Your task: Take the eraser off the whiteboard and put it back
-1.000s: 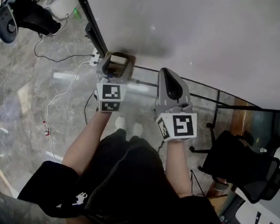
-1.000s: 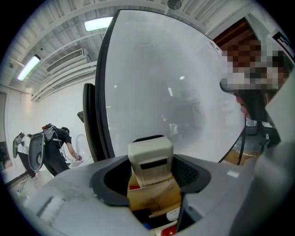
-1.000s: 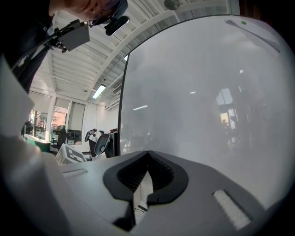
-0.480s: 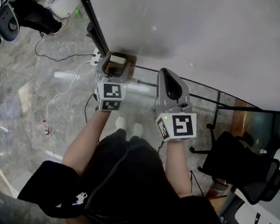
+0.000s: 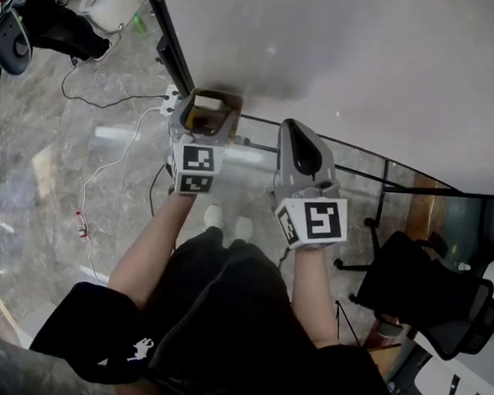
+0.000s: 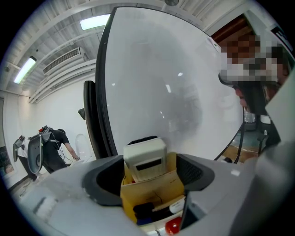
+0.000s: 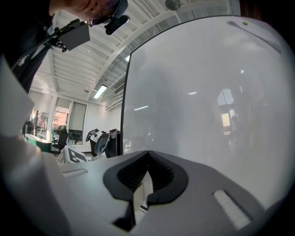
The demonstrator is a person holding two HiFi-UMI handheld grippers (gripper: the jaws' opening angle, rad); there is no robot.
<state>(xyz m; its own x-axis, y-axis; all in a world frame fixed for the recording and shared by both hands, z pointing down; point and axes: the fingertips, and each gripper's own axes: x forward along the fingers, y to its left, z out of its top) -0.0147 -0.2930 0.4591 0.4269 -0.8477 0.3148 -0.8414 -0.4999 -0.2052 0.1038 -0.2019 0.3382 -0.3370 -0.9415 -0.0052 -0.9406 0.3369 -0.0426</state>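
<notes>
The white eraser [image 6: 145,156], black felt on top, stands upright in a small cardboard box [image 6: 154,186] fixed at the whiteboard [image 6: 161,83]. My left gripper [image 6: 148,173] straddles it. Its jaws have just been opening, and a gap shows on each side of the eraser, so the pads are off it. From the head view the eraser [image 5: 207,103] sits in the box [image 5: 228,107] between the left gripper's [image 5: 206,107] jaws. My right gripper [image 5: 295,130] hovers beside it, pointing at the whiteboard [image 5: 366,66]. Its pads meet and nothing is between them, as the right gripper [image 7: 148,156] view shows.
The box also holds markers and a red-capped item [image 6: 173,226]. The board's black frame [image 5: 162,26] runs down the left. Below are a power strip [image 5: 168,101], cables [image 5: 105,170] and an office chair [image 5: 425,298]. A person [image 6: 55,147] bends over far off to the left.
The left gripper's jaws have spread a little wider around the eraser. Neither hand has shifted, and the eraser stays in the box.
</notes>
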